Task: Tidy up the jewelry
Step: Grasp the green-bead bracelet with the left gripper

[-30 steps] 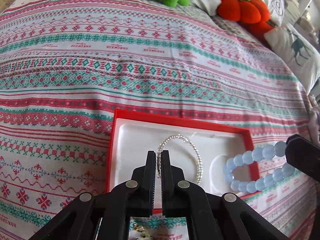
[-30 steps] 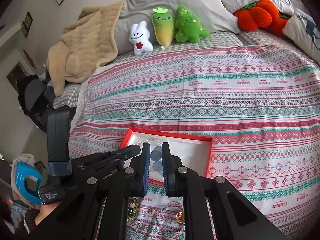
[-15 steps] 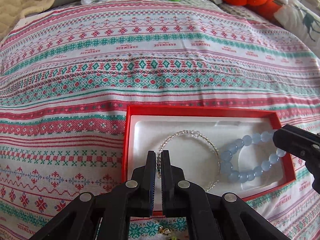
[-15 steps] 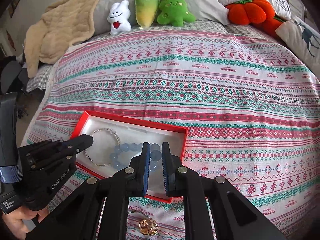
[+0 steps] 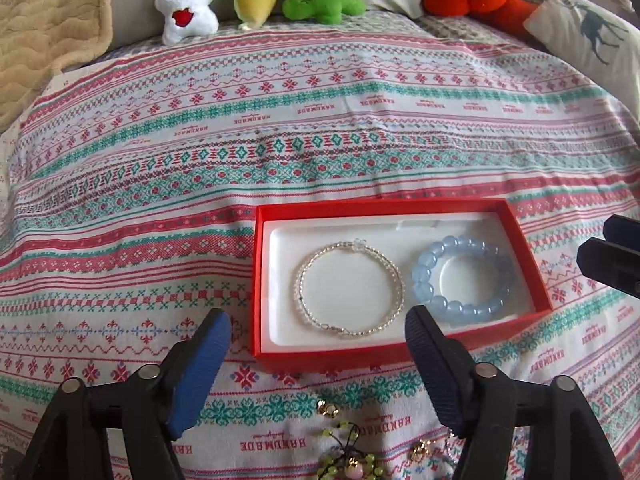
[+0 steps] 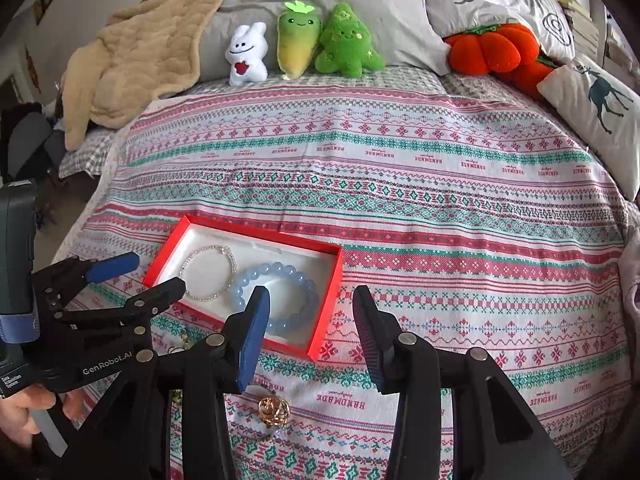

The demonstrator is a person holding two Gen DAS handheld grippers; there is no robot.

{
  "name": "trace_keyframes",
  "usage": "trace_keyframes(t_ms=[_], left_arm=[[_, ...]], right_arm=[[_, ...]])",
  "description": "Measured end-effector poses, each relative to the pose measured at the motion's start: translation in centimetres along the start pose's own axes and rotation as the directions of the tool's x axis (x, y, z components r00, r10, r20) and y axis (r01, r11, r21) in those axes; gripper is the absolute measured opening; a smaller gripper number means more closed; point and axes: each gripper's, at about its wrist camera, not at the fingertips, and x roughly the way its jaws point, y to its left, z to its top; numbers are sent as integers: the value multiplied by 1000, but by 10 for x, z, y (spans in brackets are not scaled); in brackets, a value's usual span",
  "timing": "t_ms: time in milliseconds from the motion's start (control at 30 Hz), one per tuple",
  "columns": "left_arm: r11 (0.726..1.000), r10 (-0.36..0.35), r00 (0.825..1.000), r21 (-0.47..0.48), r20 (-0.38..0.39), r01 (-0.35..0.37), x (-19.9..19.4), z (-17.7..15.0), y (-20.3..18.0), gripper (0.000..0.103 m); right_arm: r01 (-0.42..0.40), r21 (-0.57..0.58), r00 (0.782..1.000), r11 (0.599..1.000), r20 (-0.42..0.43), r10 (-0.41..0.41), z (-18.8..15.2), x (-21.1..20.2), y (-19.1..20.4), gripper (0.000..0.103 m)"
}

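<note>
A red box with a white lining (image 5: 256,280) (image 6: 334,280) lies on the patterned bedspread. In it a clear crystal bracelet (image 5: 304,280) (image 6: 188,264) lies on the left and a pale blue bead bracelet (image 5: 424,276) (image 6: 276,270) on the right. My left gripper (image 5: 318,364) is open and empty, just in front of the box; it also shows in the right wrist view (image 6: 132,276). My right gripper (image 6: 308,332) is open and empty above the box's near right corner. Loose jewelry lies in front of the box: a green bead piece (image 5: 348,456) and a gold piece (image 6: 274,410).
Plush toys stand at the head of the bed: a white one (image 6: 246,56), a yellow-green one (image 6: 298,40), a green one (image 6: 346,44) and an orange pumpkin (image 6: 494,50). A beige blanket (image 6: 136,64) and pillows (image 6: 592,108) lie around them.
Both grippers have opened and let go: the crystal bracelet and the blue bead bracelet now lie flat in the box. Both grippers have drawn back and up from it.
</note>
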Motion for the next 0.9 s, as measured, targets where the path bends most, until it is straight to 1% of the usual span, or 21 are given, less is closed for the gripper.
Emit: trace_keyframes(t_ms=[33, 100, 167, 267, 367, 533, 767, 900], left_arm=[[1000, 11, 1000, 9, -2, -11, -2, -2, -1, 82], [999, 32, 999, 30, -5, -32, -7, -8, -2, 85], [998, 52, 999, 42, -14, -51, -10, -14, -3, 89], [997, 59, 997, 43, -44, -57, -11, -24, -1, 91], [999, 37, 995, 20, -95, -35, -10, -34, 2, 91], [999, -25, 984, -41, -177, 18, -5, -50, 14, 91], [996, -58, 967, -85, -246, 38, 5, -70, 28, 91], [990, -103, 961, -121, -257, 74, 7, -76, 38, 91]], right_arm=[[6, -9, 1000, 1000, -1, -6, -3, -3, 1, 48], [12, -34, 1000, 999, -6, -12, -10, -8, 5, 57], [15, -51, 1000, 999, -16, -16, -17, -11, 9, 61], [6, -58, 999, 998, -52, -9, -28, -13, 13, 62], [-5, -54, 996, 999, -91, 0, -38, -10, 14, 63], [4, -38, 989, 999, -144, -10, -51, -2, 12, 64], [12, -7, 974, 1000, -225, -13, -65, 13, 4, 64], [32, -5, 965, 999, -259, -32, -70, 20, 1, 64]])
